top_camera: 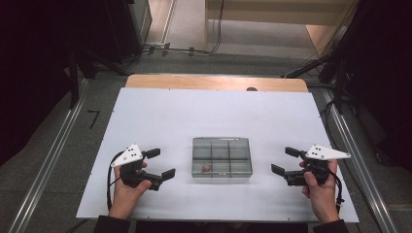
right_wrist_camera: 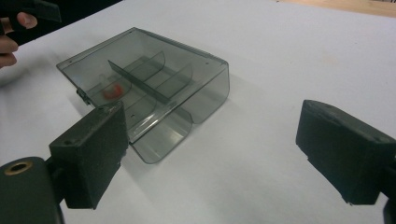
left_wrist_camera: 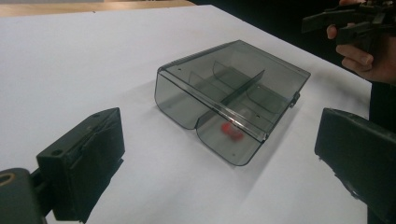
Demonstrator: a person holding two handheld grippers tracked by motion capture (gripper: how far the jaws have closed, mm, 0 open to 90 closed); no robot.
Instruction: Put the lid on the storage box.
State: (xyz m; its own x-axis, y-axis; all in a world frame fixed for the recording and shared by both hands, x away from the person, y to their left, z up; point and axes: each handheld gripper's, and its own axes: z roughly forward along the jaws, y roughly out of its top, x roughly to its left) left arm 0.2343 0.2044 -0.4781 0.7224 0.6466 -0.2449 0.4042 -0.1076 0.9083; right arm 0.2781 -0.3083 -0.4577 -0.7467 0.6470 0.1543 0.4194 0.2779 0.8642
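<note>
- A white worktop stands in a dim room, with grey floor, metal rails and dark stands around it, and cables trailing on the floor beyond its far edge; a strip of bare wood shows along that far edge.
- No brand, label or writing can be read on anything here.
- A smoky transparent plastic compartment box lies flat near the middle of the worktop, between the two tools and well apart from both.
- Dividers split the box into a grid of small compartments under a clear lid, which looks shut.
- One small red item lies in a compartment of the near row, toward the left end of the box; in the left gripper view it shows as a red blur behind the curved front wall, and its exact kind cannot be told.
- The other compartments look empty, as far as the tinted plastic lets one see.
- The left tool, held in the person's left hand, has its jaws spread wide with nothing between them, aimed toward the box.
- The right tool, held in the right hand, is likewise spread wide and grips nothing, facing the box from the other side.
</note>
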